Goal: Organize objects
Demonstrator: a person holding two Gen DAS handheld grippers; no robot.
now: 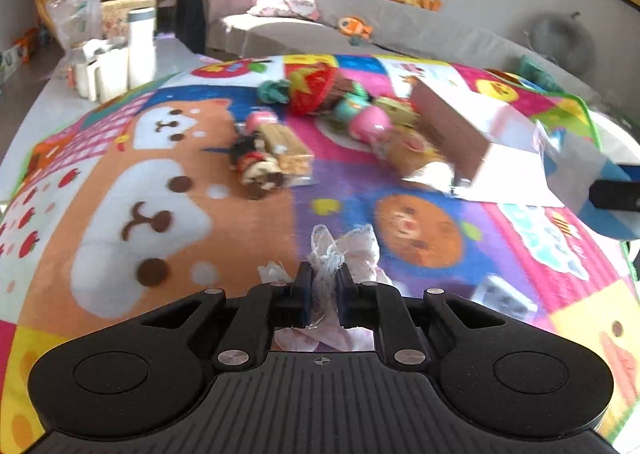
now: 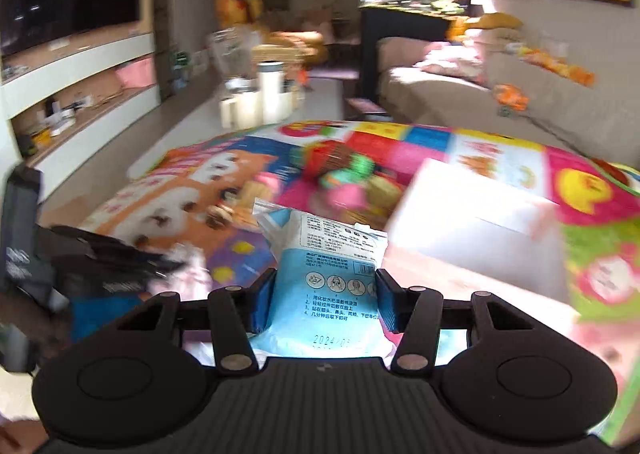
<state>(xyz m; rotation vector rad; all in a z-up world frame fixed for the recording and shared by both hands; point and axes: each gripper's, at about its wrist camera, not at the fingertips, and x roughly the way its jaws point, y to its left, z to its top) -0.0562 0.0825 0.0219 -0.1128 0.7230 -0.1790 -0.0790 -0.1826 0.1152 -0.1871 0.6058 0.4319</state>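
Blue-white pouch [image 2: 326,286] upright in right gripper [image 2: 325,304]; lacy pink packet [image 1: 340,254] pinched in left gripper [image 1: 322,294].

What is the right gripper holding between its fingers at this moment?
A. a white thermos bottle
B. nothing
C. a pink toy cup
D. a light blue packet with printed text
D: the right gripper is closed on a light blue packet with printed text and pictograms, pinched between its blue pads.
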